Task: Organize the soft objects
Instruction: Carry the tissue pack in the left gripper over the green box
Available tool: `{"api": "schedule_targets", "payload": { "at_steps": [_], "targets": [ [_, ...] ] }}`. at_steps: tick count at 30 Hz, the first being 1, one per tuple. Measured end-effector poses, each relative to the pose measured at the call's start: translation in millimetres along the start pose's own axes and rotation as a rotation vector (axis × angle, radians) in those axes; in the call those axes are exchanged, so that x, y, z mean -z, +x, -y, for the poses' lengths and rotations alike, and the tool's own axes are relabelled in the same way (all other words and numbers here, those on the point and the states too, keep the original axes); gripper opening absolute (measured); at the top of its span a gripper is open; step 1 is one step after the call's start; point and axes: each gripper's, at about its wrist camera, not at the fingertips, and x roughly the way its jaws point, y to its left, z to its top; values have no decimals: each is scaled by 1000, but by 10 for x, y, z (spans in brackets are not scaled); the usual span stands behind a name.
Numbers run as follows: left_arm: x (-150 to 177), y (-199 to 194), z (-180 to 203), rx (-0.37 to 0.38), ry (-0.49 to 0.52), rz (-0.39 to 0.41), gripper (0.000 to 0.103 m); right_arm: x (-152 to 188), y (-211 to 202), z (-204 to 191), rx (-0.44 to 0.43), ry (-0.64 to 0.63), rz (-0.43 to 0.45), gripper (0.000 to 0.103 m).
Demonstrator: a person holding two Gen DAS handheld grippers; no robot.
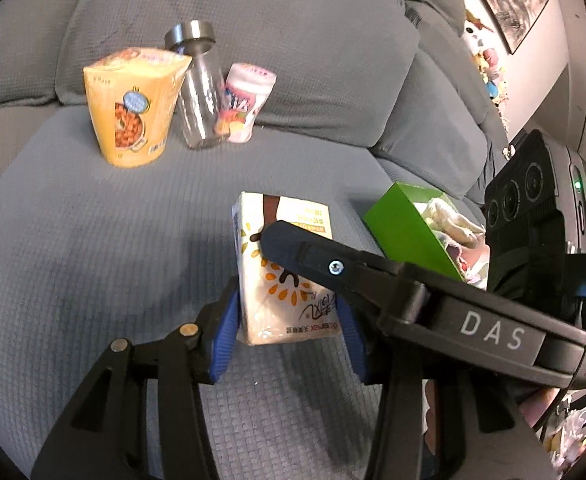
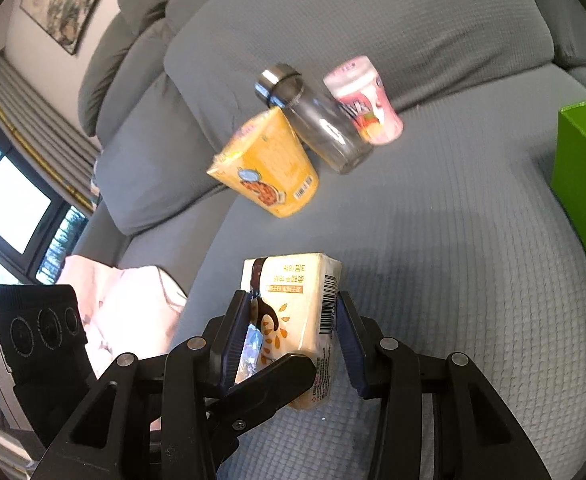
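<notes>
A soft tissue pack (image 1: pixel 261 280), cream with orange leaf print, is clamped between the blue pads of my left gripper (image 1: pixel 289 328). My right gripper (image 2: pixel 293 332) is shut on the same pack (image 2: pixel 297 280) from the other side. One black finger (image 1: pixel 313 256) of the right gripper crosses in front of the pack in the left wrist view. A left finger (image 2: pixel 273 376) crosses it in the right wrist view. The pack looks raised slightly off the grey sofa seat (image 1: pixel 93 260). A green box (image 1: pixel 405 224) with soft cloth items (image 1: pixel 453 216) inside stands to the right.
At the back of the seat stand a yellow paper tub (image 1: pixel 133 108), a clear glass bottle with a metal lid (image 1: pixel 199 100) and a pink bottle (image 1: pixel 245 100). A pink cloth (image 2: pixel 125 304) lies at the left. Back cushions (image 1: pixel 253 8) rise behind.
</notes>
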Motion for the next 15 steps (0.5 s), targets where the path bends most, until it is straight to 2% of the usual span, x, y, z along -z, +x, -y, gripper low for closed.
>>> {"api": "schedule_targets", "payload": {
  "at_steps": [15],
  "targets": [
    [-33, -84, 62, 15, 48, 88, 45, -11, -160, -110, -11, -62, 80, 46]
  ]
}}
